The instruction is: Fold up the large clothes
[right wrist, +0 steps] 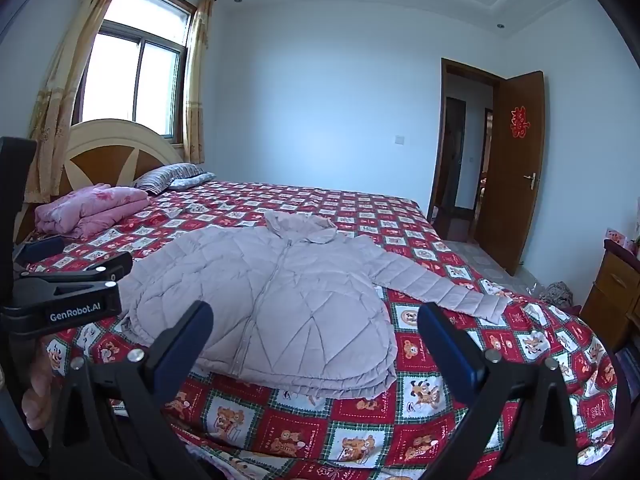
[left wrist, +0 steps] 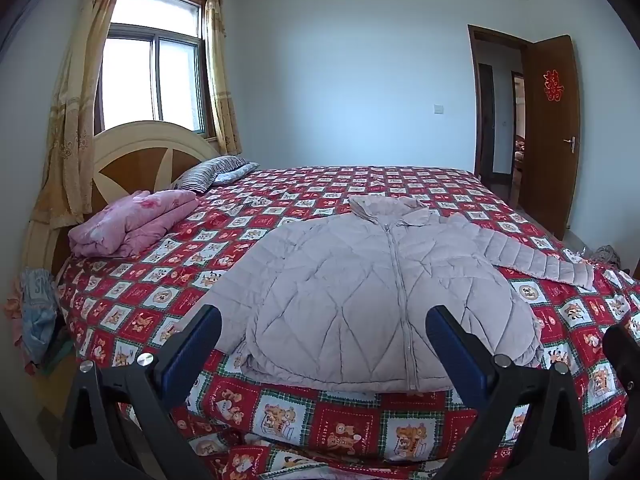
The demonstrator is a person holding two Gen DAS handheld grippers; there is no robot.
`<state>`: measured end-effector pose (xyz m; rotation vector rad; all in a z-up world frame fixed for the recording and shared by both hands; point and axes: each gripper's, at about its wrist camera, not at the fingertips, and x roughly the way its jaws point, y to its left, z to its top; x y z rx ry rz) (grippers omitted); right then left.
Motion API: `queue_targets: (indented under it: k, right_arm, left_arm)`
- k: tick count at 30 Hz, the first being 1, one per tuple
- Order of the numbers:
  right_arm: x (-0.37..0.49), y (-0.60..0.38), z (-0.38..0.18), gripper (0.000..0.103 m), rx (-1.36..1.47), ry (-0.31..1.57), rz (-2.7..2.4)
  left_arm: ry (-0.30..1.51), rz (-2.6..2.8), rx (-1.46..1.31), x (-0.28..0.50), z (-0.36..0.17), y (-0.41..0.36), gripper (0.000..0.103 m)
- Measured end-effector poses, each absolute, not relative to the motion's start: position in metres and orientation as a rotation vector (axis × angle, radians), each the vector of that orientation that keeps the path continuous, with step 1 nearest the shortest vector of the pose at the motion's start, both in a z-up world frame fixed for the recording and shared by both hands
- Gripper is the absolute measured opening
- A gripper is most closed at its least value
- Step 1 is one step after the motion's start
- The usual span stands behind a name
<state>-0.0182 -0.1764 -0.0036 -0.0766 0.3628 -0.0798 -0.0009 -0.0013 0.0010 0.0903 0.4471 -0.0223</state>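
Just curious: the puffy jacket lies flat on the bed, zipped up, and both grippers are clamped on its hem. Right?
Not quite. The jacket lies flat and zipped on the bed, but both wrist views show the left gripper and right gripper open, holding nothing.

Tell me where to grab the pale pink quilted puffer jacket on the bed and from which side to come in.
Take the pale pink quilted puffer jacket by the cuff of its outstretched sleeve, coming from the near edge of the bed on the right. That sleeve lies flat and thin on the red patchwork bedspread, away from the bulky body, so the open right gripper could probably slide a finger under it.
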Motion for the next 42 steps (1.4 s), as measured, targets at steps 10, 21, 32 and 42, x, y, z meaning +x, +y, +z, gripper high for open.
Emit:
queue_targets:
  k: [10, 21, 32, 42]
  right_arm:
    - [-0.0182, -0.1766, -0.0036, 0.103, -0.083, 0.361, -0.080]
    - [-0.0180, -0.1773, -0.0037, 0.103, -0.083, 0.363, -0.080]
    - [-0.0174, -0.1710, -0.0059, 0.103, -0.083, 0.363, -0.080]
    - [-0.0181, -0.1732, -0.0056, 0.103, -0.082, 0.365, -0.079]
  left_arm:
    - [0.429, -0.023, 0.082, -0.0041, 0.0008, -0.0013, 0.102]
    - [0.423, -0.016, 0.078, -0.0041, 0.0032, 0.0010, 0.102]
    - [0.419, -0.019, 0.081, -0.0041, 0.0059, 0.0024, 0.102]
    - [0.416, -0.016, 0.083, -0.0047, 0.0048, 0.0018, 0.102]
